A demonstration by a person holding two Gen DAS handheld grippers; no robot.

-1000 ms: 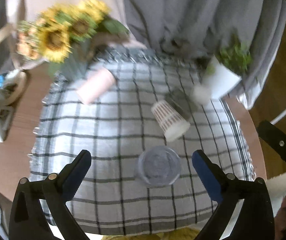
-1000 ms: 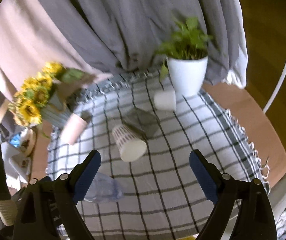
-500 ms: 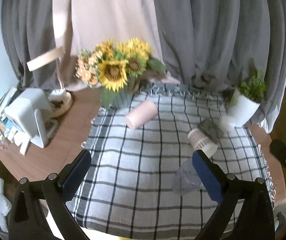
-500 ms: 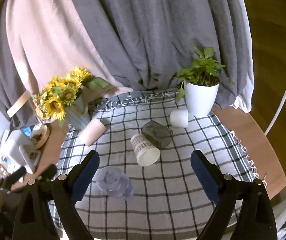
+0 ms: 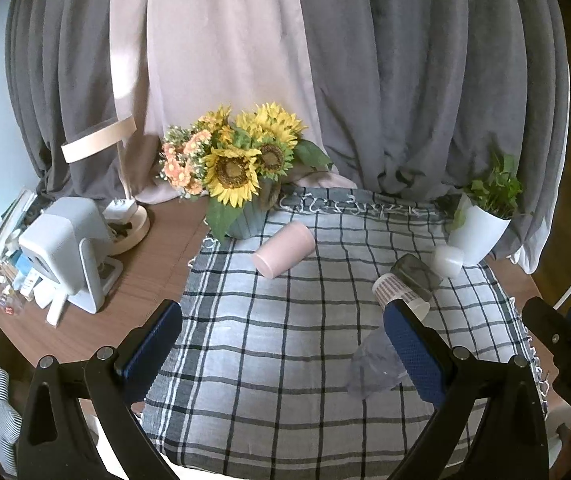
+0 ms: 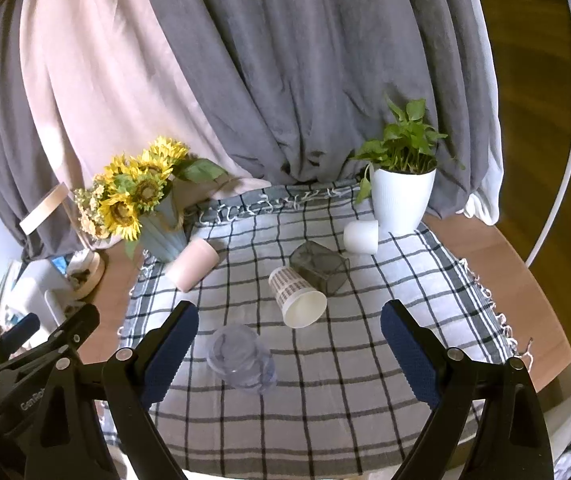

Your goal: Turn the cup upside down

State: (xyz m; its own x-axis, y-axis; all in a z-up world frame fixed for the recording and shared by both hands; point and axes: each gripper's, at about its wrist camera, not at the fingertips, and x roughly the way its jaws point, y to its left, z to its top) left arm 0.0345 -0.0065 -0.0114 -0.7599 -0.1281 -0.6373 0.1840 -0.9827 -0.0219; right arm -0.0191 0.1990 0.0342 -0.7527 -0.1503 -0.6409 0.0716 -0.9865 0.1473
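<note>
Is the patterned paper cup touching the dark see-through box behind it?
Touching. The right wrist view shows the paper cup lying on its side with its base end pressed against the dark box, no cloth visible between them.

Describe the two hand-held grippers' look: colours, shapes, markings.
Both match. The left hand-held gripper and right hand-held gripper have black angular plastic arms with silver rivets, and textured blue pads on the fingers. White lettering, partly legible, marks the bodies. No cables visible.
</note>
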